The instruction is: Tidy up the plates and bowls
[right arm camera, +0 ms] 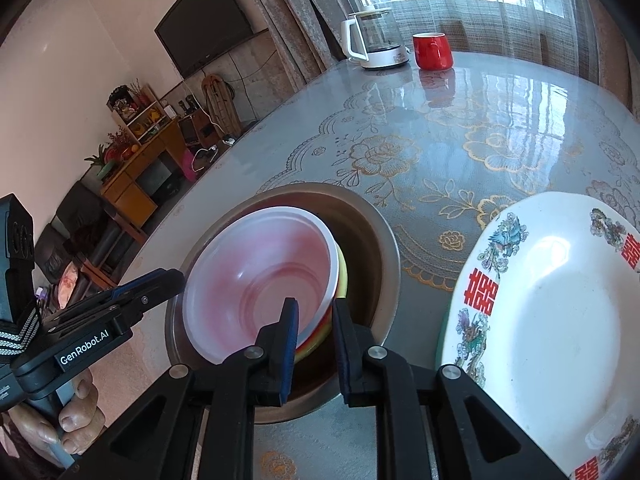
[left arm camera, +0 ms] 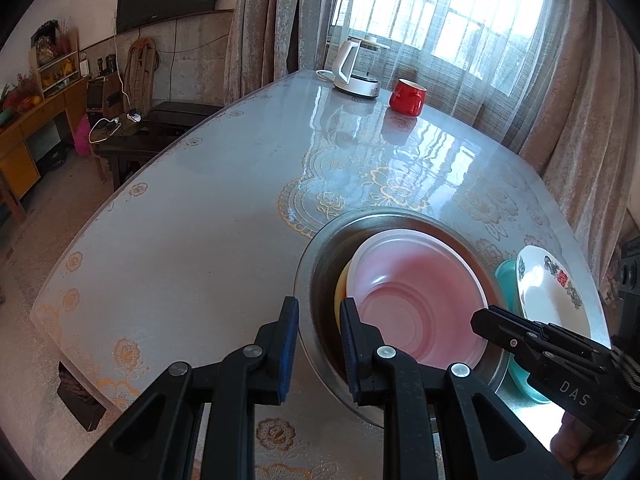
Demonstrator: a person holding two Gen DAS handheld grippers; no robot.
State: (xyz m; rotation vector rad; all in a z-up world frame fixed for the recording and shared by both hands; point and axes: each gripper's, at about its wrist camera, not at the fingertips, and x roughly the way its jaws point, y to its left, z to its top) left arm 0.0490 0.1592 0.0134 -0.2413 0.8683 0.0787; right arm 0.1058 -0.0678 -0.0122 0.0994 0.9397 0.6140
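Left wrist view: pink bowl (left arm camera: 416,300) nested on yellow bowl (left arm camera: 342,284) inside steel basin (left arm camera: 320,248), near table (left arm camera: 200,200) front edge. Left tongs (left arm camera: 319,308) clamped on basin rim; right tongs (right arm camera: 315,308) clamped on pink bowl's rim. Decorated white plate (right arm camera: 540,300) just beside basin, over teal plate (left arm camera: 506,276). Red mug (left arm camera: 406,96) and kettle (left arm camera: 358,68) at far edge.

The left gripper (right arm camera: 160,284) reads "GenRobot.AI", the right gripper (left arm camera: 486,322) "DAS"; red 囍 marks the white plate (right arm camera: 560,320).
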